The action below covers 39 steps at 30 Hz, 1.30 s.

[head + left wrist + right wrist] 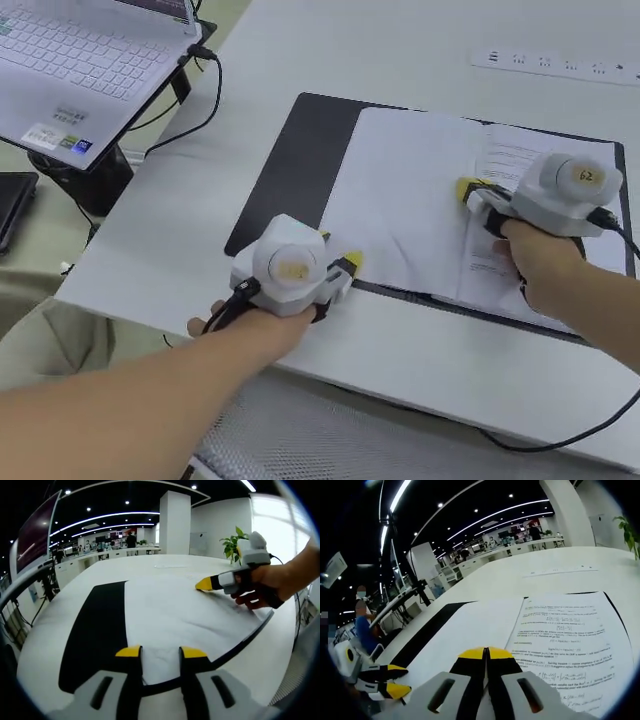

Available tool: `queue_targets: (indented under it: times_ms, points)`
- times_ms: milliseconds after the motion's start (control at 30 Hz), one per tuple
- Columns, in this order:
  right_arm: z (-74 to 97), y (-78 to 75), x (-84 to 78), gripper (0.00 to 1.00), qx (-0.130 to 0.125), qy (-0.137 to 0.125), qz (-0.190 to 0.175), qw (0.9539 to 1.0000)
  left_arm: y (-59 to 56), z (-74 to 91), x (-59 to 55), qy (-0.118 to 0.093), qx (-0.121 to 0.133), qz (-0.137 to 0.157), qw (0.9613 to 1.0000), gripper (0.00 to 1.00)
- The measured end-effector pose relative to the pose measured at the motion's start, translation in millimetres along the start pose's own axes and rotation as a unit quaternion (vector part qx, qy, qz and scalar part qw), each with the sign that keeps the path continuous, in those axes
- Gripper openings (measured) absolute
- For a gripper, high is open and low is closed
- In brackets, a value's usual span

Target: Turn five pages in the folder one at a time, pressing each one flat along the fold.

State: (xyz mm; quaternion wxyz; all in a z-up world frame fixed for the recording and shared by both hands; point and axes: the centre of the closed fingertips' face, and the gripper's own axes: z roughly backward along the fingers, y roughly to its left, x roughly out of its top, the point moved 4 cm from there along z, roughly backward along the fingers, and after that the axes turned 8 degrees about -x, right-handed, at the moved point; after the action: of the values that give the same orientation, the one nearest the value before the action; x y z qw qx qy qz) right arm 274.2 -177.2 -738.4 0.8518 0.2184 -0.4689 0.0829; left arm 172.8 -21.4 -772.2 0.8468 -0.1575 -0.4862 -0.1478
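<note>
A black folder (300, 160) lies open on the white table, with a blank turned page (400, 200) on the left and a printed page (525, 160) on the right. My left gripper (161, 652) is open at the near edge of the blank page (170, 605), nothing gripped between its yellow tips. It shows at the folder's front edge in the head view (345, 265). My right gripper (486, 653) is shut, its tips down on the paper beside the fold, where blank page (480, 620) meets printed page (570, 630). The head view has it mid-folder (465, 190).
A laptop (80, 70) sits on a stand at the far left, its cable (205, 110) trailing over the table edge. A white power strip (555, 62) lies at the back right. A mesh chair back (300, 430) is below the table's near edge.
</note>
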Motion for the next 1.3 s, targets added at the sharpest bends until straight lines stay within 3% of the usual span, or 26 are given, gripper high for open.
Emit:
queue_targets:
  times_ms: [500, 900, 1300]
  points:
    - [39.1, 16.1, -43.5, 0.0, 0.035, 0.043, 0.012, 0.9984, 1.6, 1.2, -1.7, 0.0, 0.001, 0.0, 1.0, 0.28]
    - [71.0, 17.5, -72.6, 0.0, 0.044, 0.065, -0.006, 0.9969, 0.4, 4.5, -1.1, -0.002, 0.0, -0.001, 1.0, 0.28]
    - [95.4, 26.6, -89.3, 0.0, 0.055, 0.099, -0.028, 0.9931, -0.5, 5.9, 0.3, -0.002, 0.0, -0.003, 1.0, 0.28]
